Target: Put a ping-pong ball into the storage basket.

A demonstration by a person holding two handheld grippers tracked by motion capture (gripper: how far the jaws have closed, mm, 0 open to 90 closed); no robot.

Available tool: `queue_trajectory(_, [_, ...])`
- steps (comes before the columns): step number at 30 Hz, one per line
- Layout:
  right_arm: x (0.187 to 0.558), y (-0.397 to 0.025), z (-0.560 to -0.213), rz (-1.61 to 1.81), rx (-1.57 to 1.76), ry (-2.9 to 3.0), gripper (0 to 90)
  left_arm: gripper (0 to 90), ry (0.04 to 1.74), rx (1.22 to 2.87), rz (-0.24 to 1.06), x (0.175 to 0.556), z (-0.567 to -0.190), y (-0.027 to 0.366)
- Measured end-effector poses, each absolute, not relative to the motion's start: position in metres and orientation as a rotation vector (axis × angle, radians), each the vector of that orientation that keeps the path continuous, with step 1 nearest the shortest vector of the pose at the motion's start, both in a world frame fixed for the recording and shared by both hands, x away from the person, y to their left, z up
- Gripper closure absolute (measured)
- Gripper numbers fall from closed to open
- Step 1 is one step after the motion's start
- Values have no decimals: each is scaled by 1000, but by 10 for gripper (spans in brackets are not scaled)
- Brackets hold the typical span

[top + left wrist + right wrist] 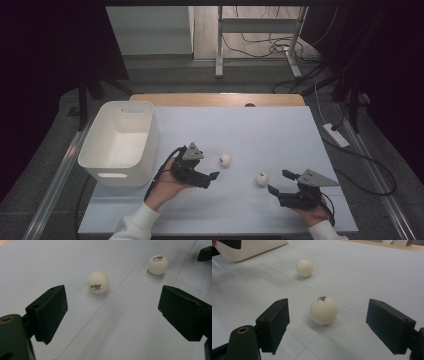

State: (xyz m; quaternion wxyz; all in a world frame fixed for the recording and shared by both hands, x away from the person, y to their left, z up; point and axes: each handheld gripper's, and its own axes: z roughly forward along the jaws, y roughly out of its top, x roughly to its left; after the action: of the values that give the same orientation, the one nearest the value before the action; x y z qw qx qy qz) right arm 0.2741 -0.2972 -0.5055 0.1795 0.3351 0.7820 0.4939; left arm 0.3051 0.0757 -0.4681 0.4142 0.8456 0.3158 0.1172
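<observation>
Two white ping-pong balls lie on the white tabletop. In the high view one ball point(224, 159) rests just right of my left gripper point(210, 170), and the other ball point(262, 178) sits just left of my right gripper point(279, 182). Both grippers are open and hold nothing. In the left gripper view the nearer ball point(98, 282) lies ahead of the open left gripper point(112, 305), left of centre, with the second ball point(157, 264) farther off. In the right gripper view a ball point(323, 310) sits close ahead between the jaws of the right gripper point(327, 322); the other ball point(304, 268) lies beyond.
A white plastic basket point(95, 137) stands at the table's left side, seemingly empty; its wall point(249, 250) appears at the top left of the right gripper view. A wooden edge point(220, 99) runs along the back. Floor cables and a desk frame lie beyond.
</observation>
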Motion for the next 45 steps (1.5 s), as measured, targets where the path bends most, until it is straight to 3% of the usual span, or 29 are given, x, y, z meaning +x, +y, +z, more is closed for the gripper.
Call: queue_trajectory(45, [274,-298,-506,1391,952,2213,189,98,765,2192,239,339,-479,38])
